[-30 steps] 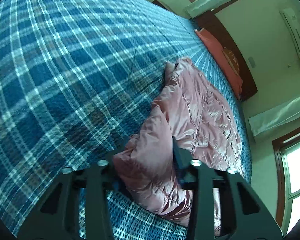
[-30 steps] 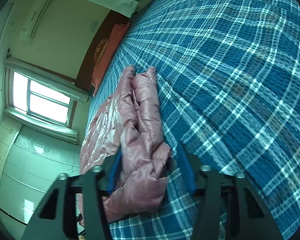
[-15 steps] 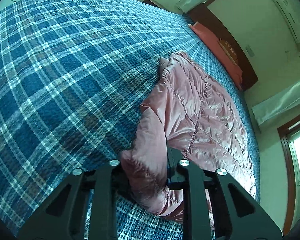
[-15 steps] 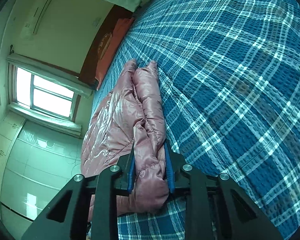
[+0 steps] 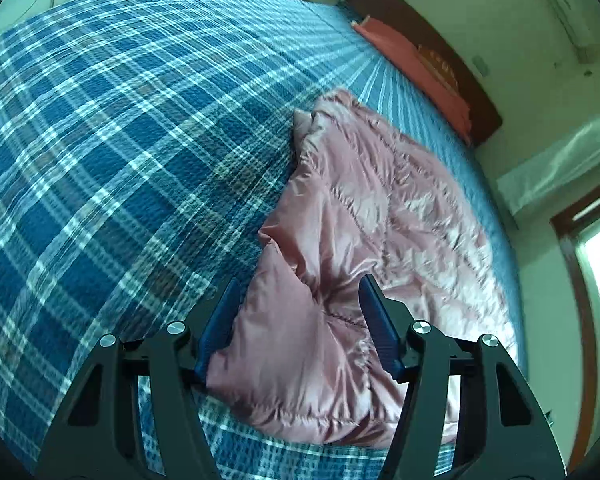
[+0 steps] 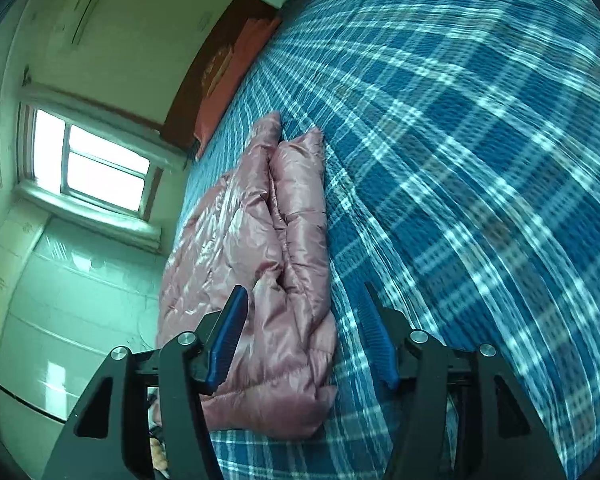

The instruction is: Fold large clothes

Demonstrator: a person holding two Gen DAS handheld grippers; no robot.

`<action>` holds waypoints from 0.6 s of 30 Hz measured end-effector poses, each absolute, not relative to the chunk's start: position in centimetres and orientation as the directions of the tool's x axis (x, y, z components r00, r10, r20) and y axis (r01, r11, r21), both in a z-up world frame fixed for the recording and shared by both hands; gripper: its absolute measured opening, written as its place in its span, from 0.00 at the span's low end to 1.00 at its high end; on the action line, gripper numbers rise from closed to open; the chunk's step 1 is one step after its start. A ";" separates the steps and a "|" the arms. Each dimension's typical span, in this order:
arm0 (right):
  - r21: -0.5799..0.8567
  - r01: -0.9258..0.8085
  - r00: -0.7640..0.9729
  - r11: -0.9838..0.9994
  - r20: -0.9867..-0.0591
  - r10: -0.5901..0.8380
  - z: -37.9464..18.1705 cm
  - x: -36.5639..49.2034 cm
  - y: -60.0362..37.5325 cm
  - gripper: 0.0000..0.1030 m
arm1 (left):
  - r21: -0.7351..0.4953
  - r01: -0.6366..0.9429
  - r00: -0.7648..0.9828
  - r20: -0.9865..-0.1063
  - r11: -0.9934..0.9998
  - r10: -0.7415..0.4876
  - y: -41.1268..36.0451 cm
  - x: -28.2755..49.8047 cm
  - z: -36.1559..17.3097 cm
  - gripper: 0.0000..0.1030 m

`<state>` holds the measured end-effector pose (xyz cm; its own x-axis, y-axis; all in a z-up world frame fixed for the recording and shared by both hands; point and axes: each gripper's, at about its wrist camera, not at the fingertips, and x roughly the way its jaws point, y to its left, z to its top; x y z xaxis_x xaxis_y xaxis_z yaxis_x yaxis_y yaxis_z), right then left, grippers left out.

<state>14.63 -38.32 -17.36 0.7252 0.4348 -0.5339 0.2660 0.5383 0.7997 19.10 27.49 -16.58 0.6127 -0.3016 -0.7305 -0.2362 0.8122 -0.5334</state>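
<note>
On the bed (image 5: 100, 168), spread with a blue and white plaid cover, lies a pink puffer jacket (image 5: 380, 216), shiny and quilted, its near end folded into a thick bundle toward the cameras. It sits along one side of the bed, with a wide stretch of bare plaid beside it.

In the left wrist view, the left gripper (image 5: 298, 320) straddles the near fold of the jacket. Its jaws are opening: the blue pads stand apart, with the padded cloth between them. The left pad lies along the fold's edge and the right pad (image 5: 378, 328) rests over the cloth, but neither is seen to squeeze it.

In the right wrist view, the right gripper (image 6: 302, 332) is at the other near corner of the jacket (image 6: 260, 248). Its jaws are opening too. The left pad (image 6: 228, 340) is against the bundle, while the right pad is clear of it, over the plaid cover (image 6: 480, 184). The fold lies slack on the bed.

At the far end stand a dark wooden headboard (image 5: 452, 60) and an orange-red pillow (image 5: 412, 60). A window (image 6: 100, 164) lets in bright light, and an air conditioner (image 5: 560, 4) is mounted high on the wall. A pattern shows on the headboard, too blurred to read; no brand, label or writing can be made out on anything else either.
</note>
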 end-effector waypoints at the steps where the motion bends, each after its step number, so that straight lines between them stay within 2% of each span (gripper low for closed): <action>1: 0.792 0.263 0.719 0.551 -0.542 0.436 -17.3 14.9 -38.3 0.55 | -0.516 -0.231 0.602 -0.742 0.825 -0.296 27.3 19.3 -16.7 0.53; 3: 0.774 0.262 0.712 0.576 -0.558 0.426 -17.0 15.3 -38.2 0.49 | -0.493 -0.219 0.593 -0.752 0.842 -0.286 27.2 19.5 -16.9 0.40; 6: 0.757 0.262 0.695 0.599 -0.579 0.426 -17.1 15.6 -37.6 0.36 | -0.481 -0.210 0.592 -0.755 0.851 -0.281 27.2 19.6 -17.1 0.31; 9: 0.761 0.256 0.688 0.596 -0.576 0.440 -17.3 15.9 -37.3 0.31 | -0.469 -0.199 0.592 -0.757 0.860 -0.276 27.1 19.7 -17.1 0.27; 18: 0.756 0.253 0.686 0.603 -0.580 0.440 -17.3 16.4 -36.3 0.28 | -0.401 -0.167 0.599 -0.767 0.901 -0.231 26.1 19.6 -16.9 0.25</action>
